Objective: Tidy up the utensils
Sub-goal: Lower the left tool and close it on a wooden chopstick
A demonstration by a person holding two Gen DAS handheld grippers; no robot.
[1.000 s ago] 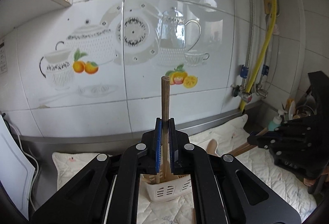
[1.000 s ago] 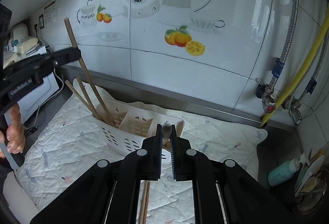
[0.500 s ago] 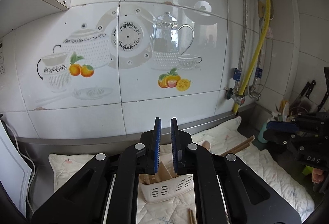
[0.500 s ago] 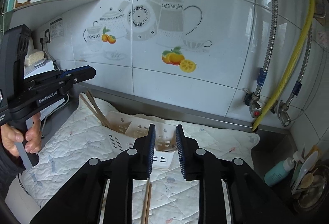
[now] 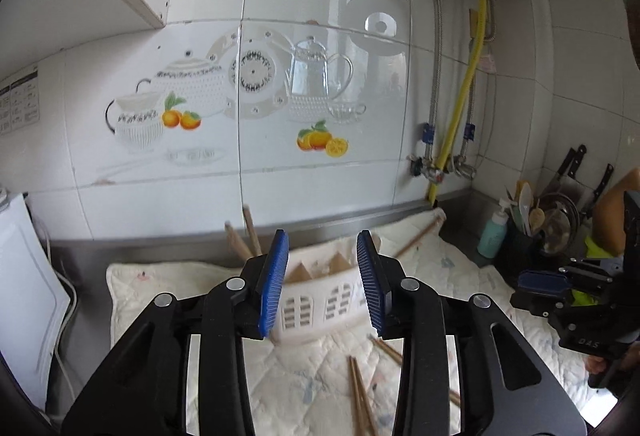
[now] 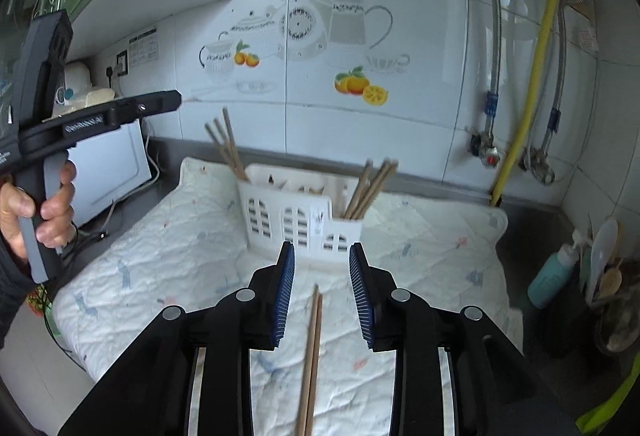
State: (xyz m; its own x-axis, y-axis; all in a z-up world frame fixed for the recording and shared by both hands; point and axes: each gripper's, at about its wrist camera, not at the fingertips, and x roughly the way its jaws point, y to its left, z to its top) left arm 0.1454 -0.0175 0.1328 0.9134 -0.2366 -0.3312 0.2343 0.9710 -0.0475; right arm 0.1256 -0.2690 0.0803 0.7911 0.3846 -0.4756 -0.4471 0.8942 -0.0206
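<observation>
Opening over the quilted mat (image 6: 192, 236) on the tabletop, both grippers are now empty: a second ago each was clamped on a wooden chopstick, and those sticks are no longer between the pads. The left gripper (image 5: 322, 278) has its jaws parting, with nothing between them, and it looks over the white utensil caddy (image 5: 320, 300); a moment before, it held a chopstick upright above that caddy, and that stick now appears to stand with the others in the left compartment (image 5: 244, 240). The right gripper (image 6: 322, 294) is also spreading its jaws, to a moderate gap, with nothing pressed by the pads. It has pulled away from the caddy (image 6: 288, 211) and dipped toward 2 loose chopsticks (image 6: 312, 352) that lie side by side on the mat, their near ends running beneath the open jaws. In the right wrist view, 1 bundle of chopsticks (image 6: 228, 147) leans out of the caddy's left end and another bundle (image 6: 370, 187) out of its right end. The left wrist view shows more chopsticks (image 5: 360, 392) scattered on the mat in front of the caddy. My reading is that 1 drop-off has just finished for each hand and the sorting is only partly done; the pair under the right gripper looks like the next pickup, needing a lower reach and a firm close.
</observation>
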